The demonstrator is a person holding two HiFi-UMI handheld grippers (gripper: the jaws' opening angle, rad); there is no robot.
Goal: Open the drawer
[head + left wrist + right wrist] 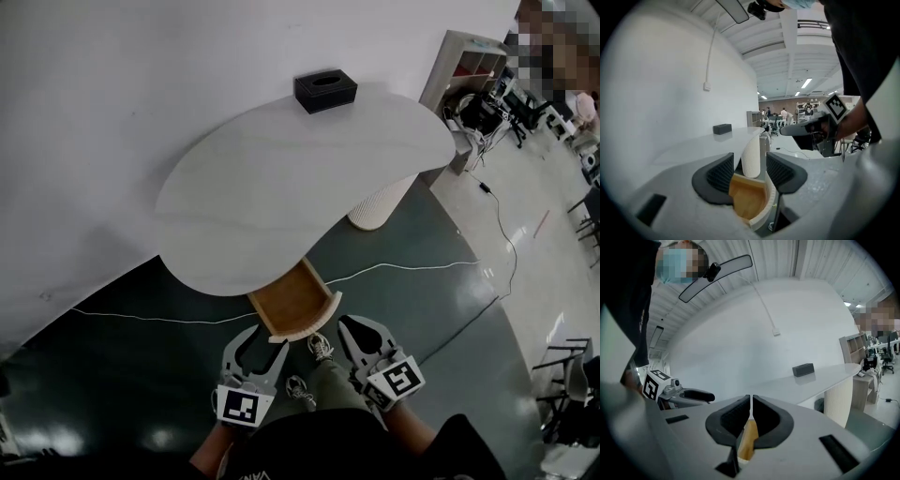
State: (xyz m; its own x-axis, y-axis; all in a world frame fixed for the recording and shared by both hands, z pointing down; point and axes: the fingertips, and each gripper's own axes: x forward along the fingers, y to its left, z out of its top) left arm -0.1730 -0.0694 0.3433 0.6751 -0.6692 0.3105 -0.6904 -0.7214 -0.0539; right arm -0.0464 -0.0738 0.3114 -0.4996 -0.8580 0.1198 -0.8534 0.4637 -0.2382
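A drawer [295,300] with a wooden inside and a curved white front stands pulled out from under the near edge of the white table [300,178]. My left gripper [265,339] hovers just in front of the drawer's left corner, jaws open and empty. In the left gripper view the left gripper [750,171] looks down over the open drawer [747,197]. My right gripper [345,326] is at the drawer's right corner. The right gripper [751,416] has its pads almost touching with nothing between them, and the drawer's wood [749,441] shows below.
A black box [325,90] sits at the table's far edge by the white wall. A ribbed white pedestal [380,204] holds the table up. A thin cable [403,267] crosses the dark floor. My shoes [319,347] are beside the drawer. Shelving [469,61] and office chairs stand at the right.
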